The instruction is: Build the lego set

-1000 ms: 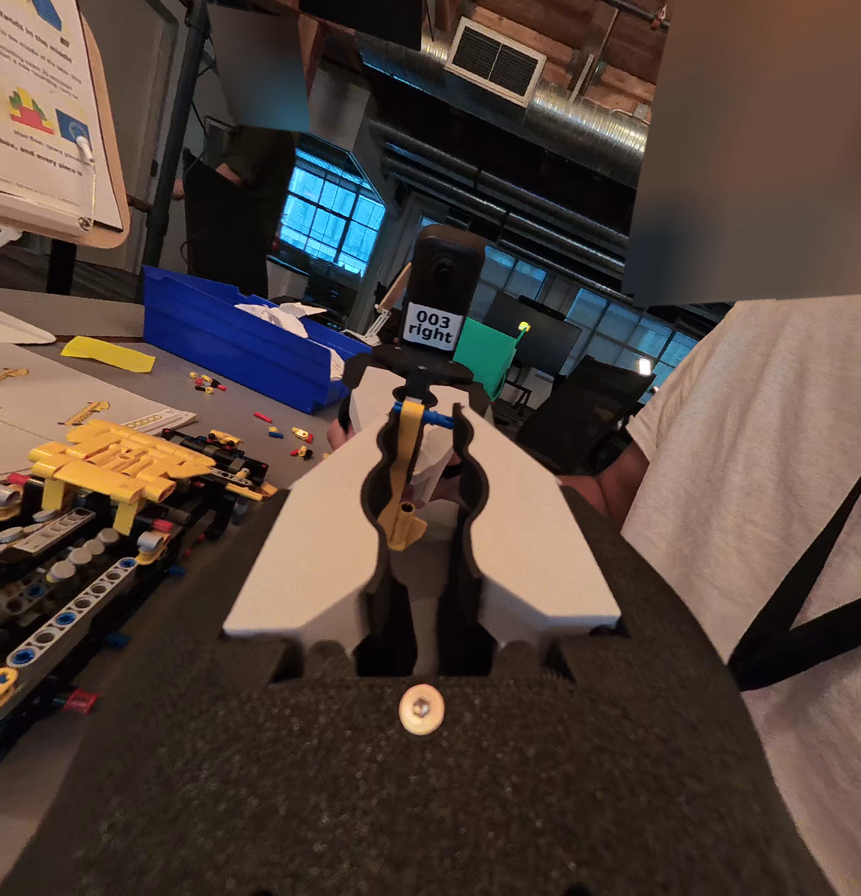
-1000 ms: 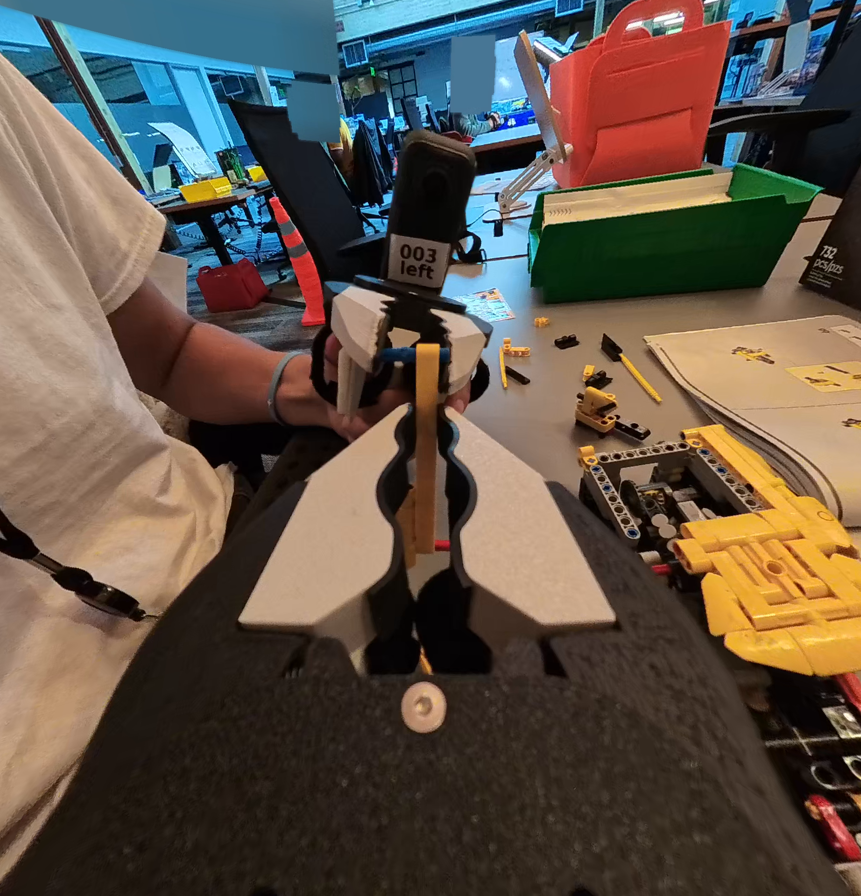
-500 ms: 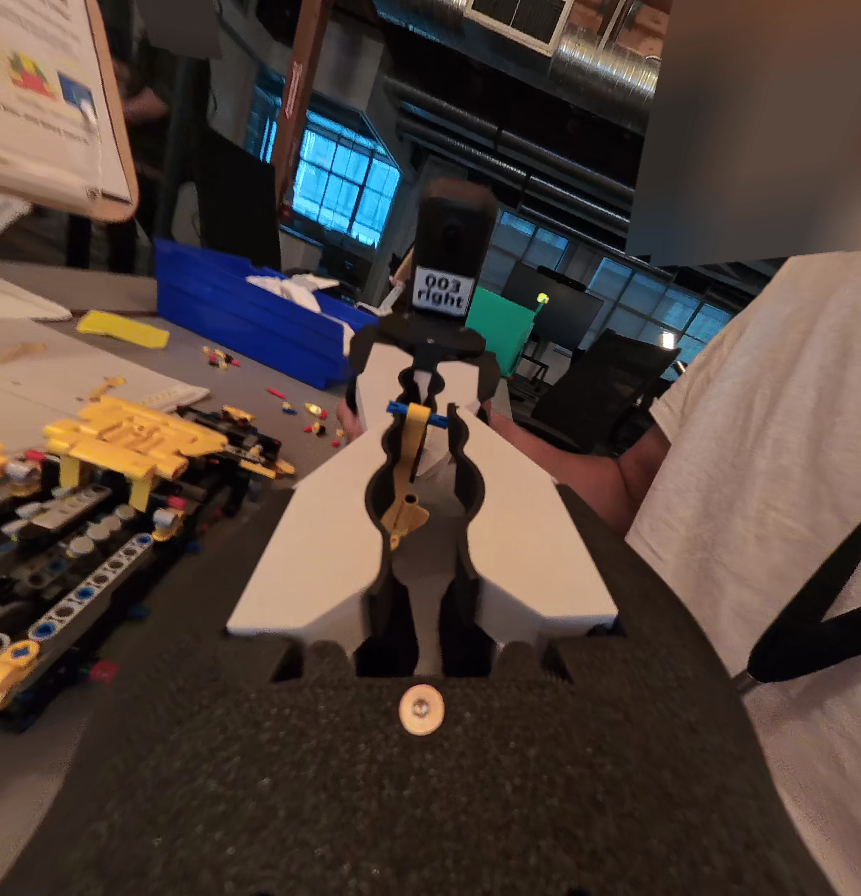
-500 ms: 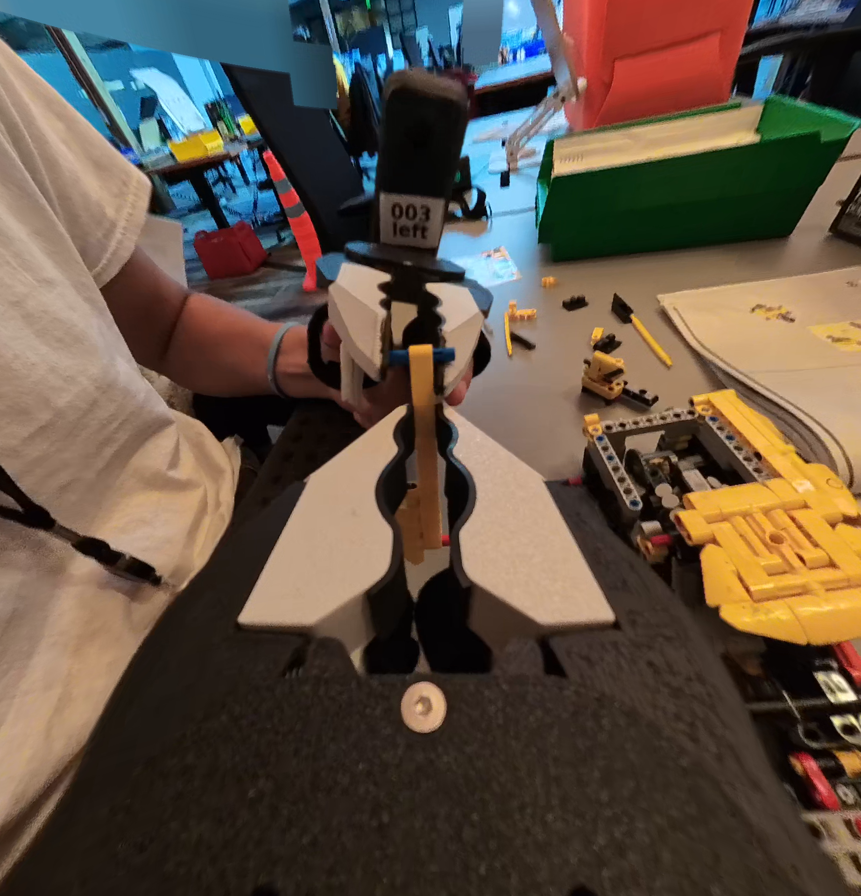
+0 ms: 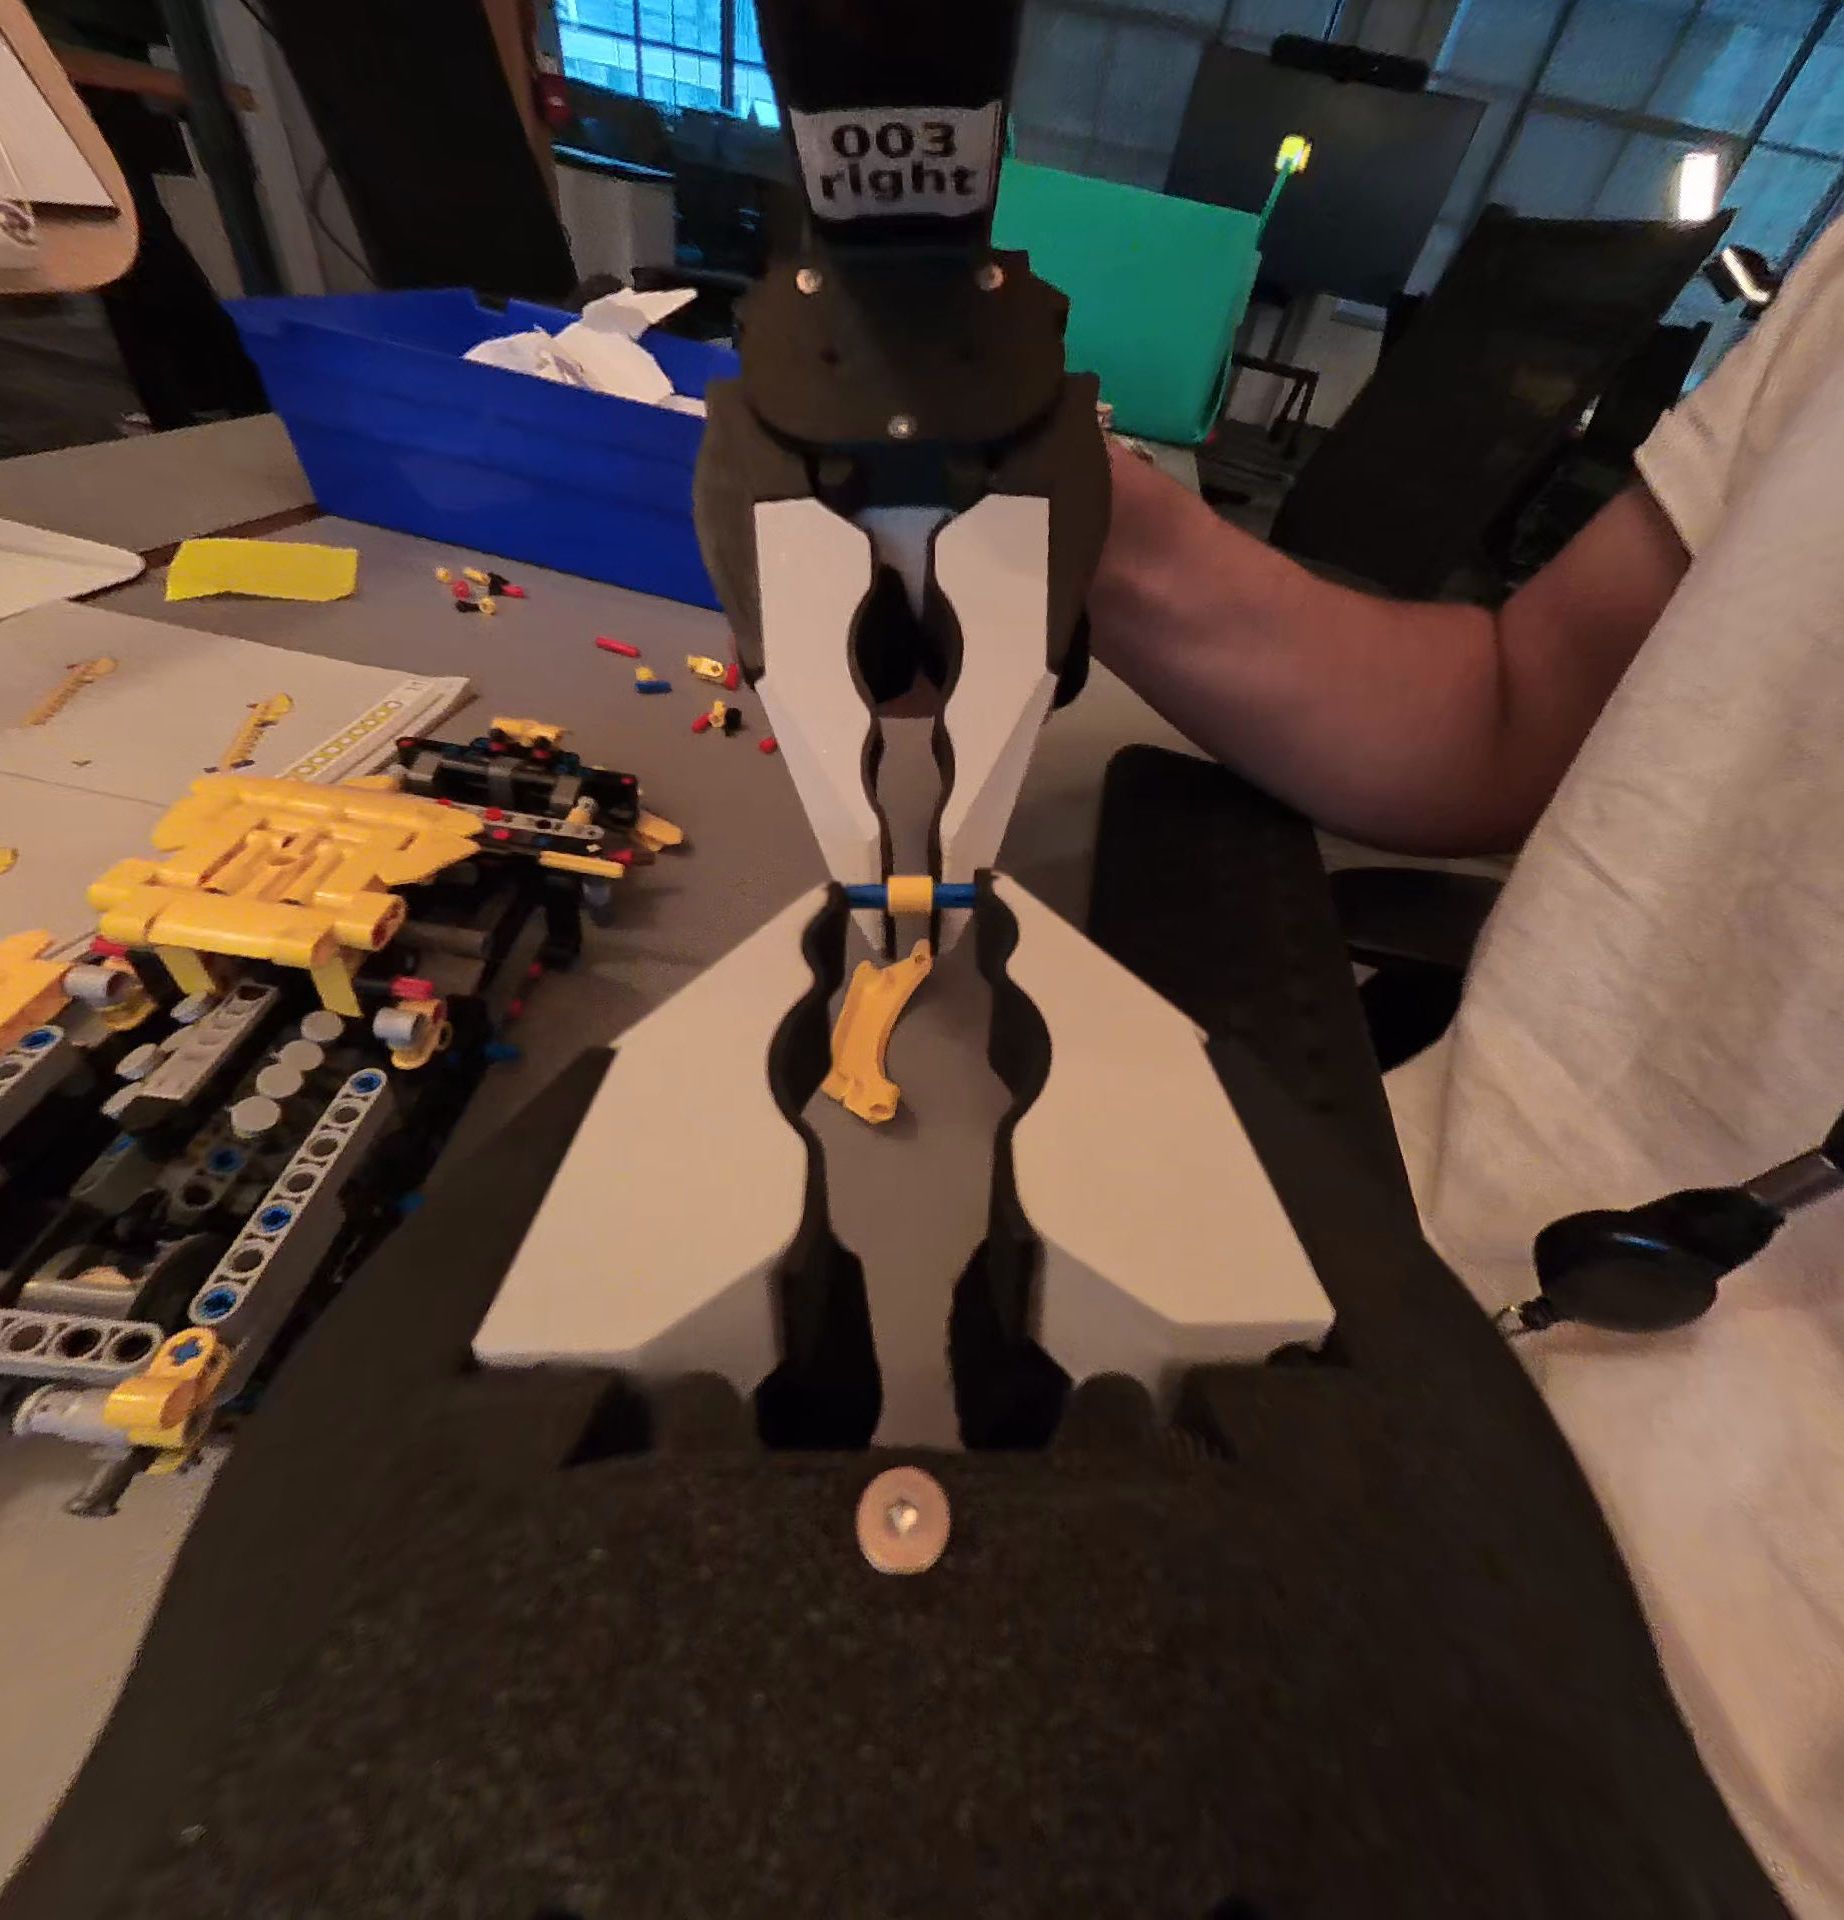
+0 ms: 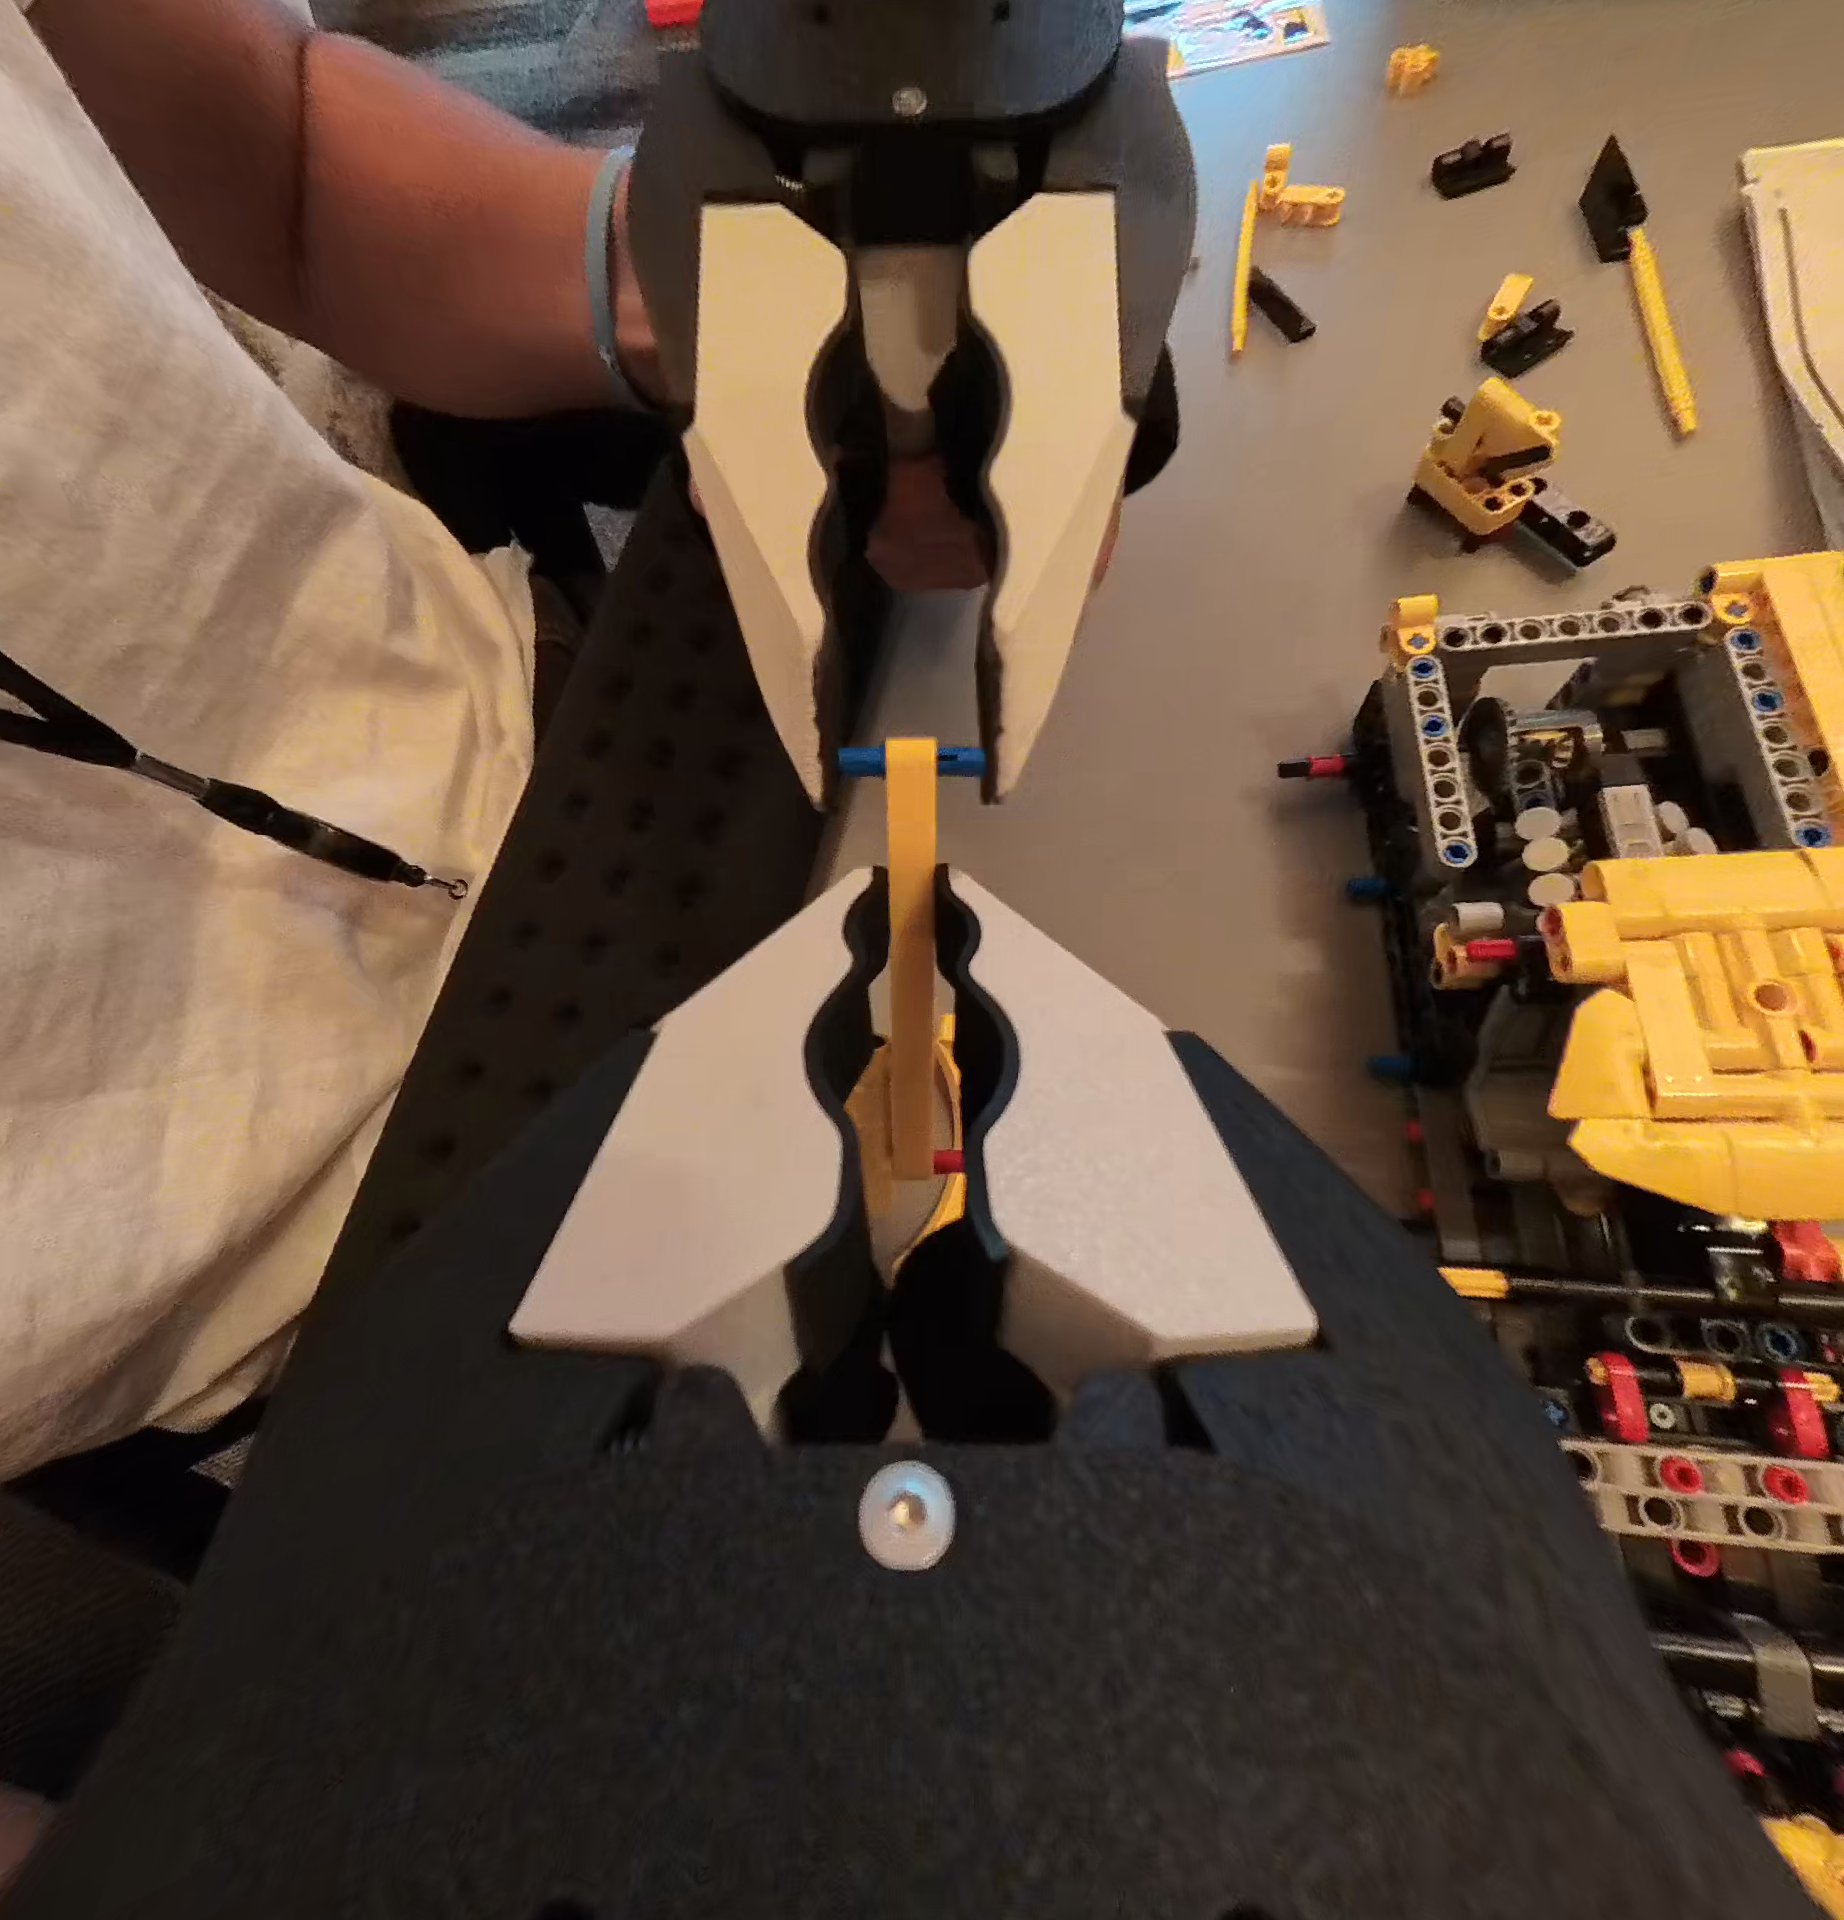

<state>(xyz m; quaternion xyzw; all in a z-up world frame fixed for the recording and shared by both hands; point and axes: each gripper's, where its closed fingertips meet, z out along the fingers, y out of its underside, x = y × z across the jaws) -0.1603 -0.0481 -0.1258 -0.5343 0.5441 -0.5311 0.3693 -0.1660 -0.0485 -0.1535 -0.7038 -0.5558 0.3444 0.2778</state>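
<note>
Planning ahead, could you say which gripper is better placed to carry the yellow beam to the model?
Probably right: right gripper clamps the yellow beam; left gripper pinches only blue pin.

My left gripper and right gripper face tip to tip, each clamped, both forearms raised.

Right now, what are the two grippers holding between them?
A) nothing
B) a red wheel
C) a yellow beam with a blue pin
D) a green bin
C: the right gripper clamps the yellow beam, and the left gripper's tips pinch the blue pin through its end.
</note>
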